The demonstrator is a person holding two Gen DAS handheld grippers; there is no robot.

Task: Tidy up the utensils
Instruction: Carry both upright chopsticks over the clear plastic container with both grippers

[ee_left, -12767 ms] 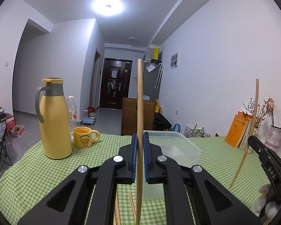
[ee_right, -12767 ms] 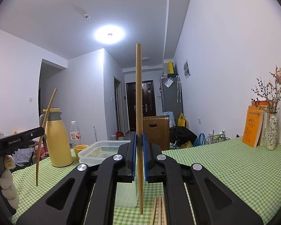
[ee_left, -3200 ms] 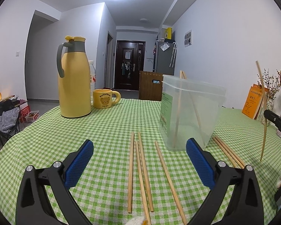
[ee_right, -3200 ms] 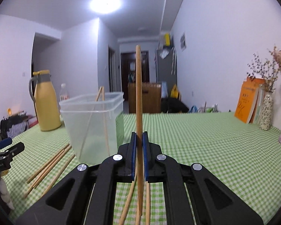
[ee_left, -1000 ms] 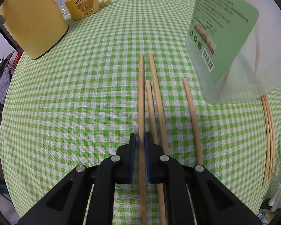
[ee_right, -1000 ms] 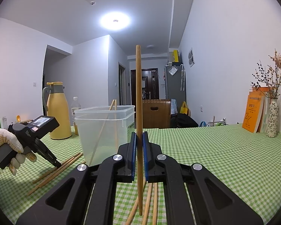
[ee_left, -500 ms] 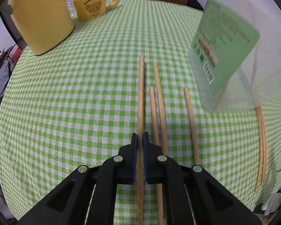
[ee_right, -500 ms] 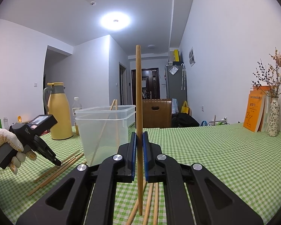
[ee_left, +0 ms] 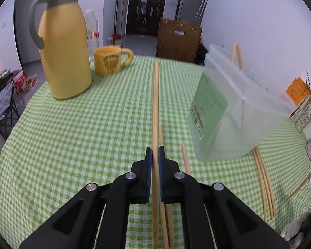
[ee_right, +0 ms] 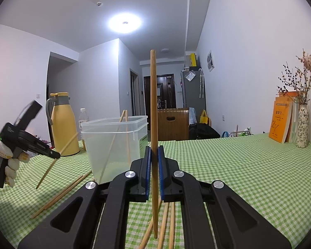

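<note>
Above the checked tablecloth (ee_left: 72,145), both grippers clamp chopsticks: left gripper (ee_left: 155,161) lifting one chopstick (ee_left: 155,103), right gripper (ee_right: 153,161) holding another chopstick (ee_right: 153,103) upright; next, likely lowering each into the clear container (ee_right: 114,145).

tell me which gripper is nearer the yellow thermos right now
Left. The left gripper with its chopstick hangs just in front of the yellow thermos. The right gripper sits farther back, with the clear container between it and the thermos.

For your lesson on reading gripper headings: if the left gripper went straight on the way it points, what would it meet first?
Probably the tablecloth: the left gripper, shut on a chopstick, tilts down toward bare cloth between jug and tub. Depth is unclear.
</note>
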